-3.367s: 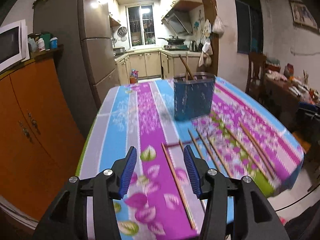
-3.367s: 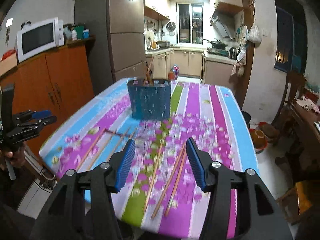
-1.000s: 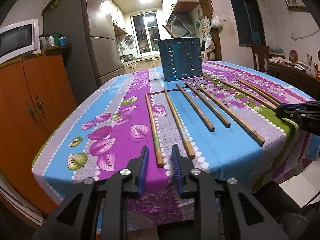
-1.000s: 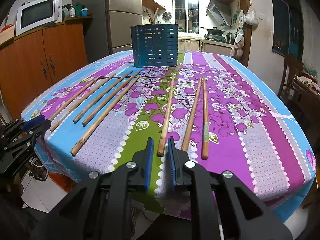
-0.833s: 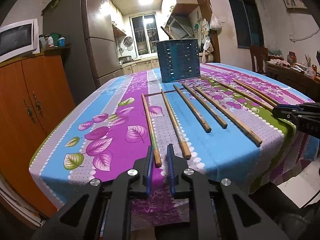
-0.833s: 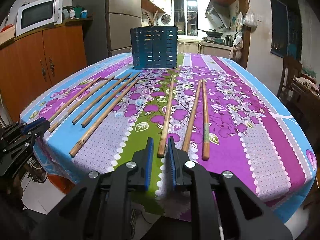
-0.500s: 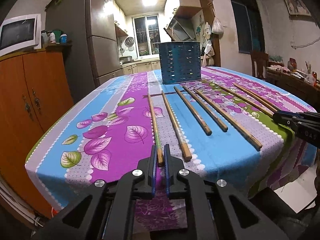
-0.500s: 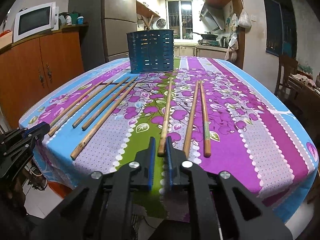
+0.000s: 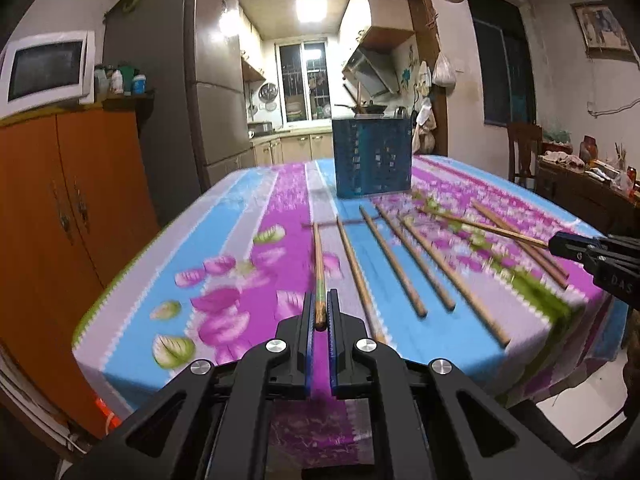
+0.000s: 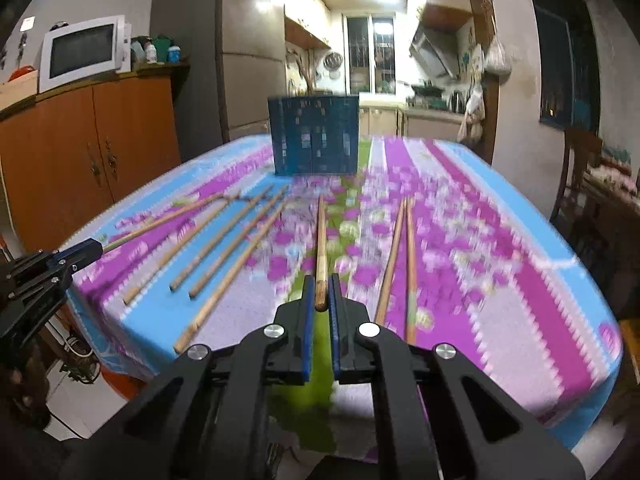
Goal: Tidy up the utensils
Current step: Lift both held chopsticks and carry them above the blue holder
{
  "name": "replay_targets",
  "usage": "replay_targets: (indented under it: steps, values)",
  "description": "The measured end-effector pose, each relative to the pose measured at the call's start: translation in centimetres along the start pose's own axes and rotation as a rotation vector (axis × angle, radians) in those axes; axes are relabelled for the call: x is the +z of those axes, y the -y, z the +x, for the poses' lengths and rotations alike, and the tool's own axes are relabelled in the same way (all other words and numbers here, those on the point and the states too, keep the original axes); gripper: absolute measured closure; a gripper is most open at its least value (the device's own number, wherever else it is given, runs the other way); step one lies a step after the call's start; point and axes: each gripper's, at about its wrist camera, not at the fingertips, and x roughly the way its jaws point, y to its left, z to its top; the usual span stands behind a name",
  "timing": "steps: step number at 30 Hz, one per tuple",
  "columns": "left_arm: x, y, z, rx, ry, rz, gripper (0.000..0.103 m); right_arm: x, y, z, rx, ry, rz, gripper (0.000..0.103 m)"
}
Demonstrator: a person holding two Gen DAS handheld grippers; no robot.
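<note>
Wooden chopstick (image 9: 319, 268), near end clamped between the pads of the left claw (image 9: 319, 317); its length runs ahead of the jaws, over the floral cloth (image 9: 224, 240). A second chopstick (image 10: 321, 240) is pinched the same way in the right claw (image 10: 320, 300). Loose chopsticks (image 10: 232, 248) lie on the cloth beside both claws. Blue holder (image 9: 372, 158) stands upright well ahead. Orange cabinet (image 9: 60, 216) to the left.
</note>
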Motion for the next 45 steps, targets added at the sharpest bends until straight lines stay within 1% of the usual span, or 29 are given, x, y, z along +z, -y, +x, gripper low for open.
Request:
replay_targets:
  steps: [5,9,13,17,18,22,26,30,35,40,45]
  values:
    - [3.7,-0.8,-1.9,-0.032,0.053,-0.028,0.096,3.4,0.3,-2.0,0.009,0.082,-0.051,0.098]
    - [7.5,-2.3,-2.8,-0.048,0.097,-0.062,0.096,6.3,0.3,-3.1,0.014,0.144,-0.103,0.098]
    - [10.7,-3.8,-3.0,-0.074,0.113,-0.096,0.096,9.3,0.7,-3.4,0.047,0.171,-0.117,0.098]
    - [13.7,-5.2,-1.8,-0.125,0.069,-0.142,0.096,12.6,1.4,-2.9,0.094,0.159,-0.097,0.098]
    - [14.1,-5.3,-1.6,-0.129,0.064,-0.147,0.096,13.4,1.5,-2.8,0.103,0.154,-0.09,0.098]
    - [16.5,-6.3,-0.2,-0.165,-0.001,-0.179,0.096,16.6,1.8,-2.4,0.149,0.126,-0.076,0.098]
    - [18.6,-6.4,0.6,-0.189,-0.057,-0.168,0.096,19.0,1.3,-2.4,0.177,0.109,-0.089,0.098]
    - [20.3,-6.0,0.7,-0.192,-0.072,-0.149,0.096,20.6,0.9,-2.2,0.185,0.09,-0.097,0.098]
    - [22.4,-5.8,-0.1,-0.221,-0.077,-0.155,0.096,21.9,1.2,-1.9,0.208,0.049,-0.065,0.098]
    - [24.5,-5.1,-0.9,-0.227,-0.08,-0.131,0.096,23.3,1.3,-2.8,0.219,0.031,-0.061,0.098]
    - [26.4,-3.9,-0.8,-0.252,-0.085,-0.099,0.096,25.0,1.7,-3.5,0.238,0.022,-0.037,0.098]
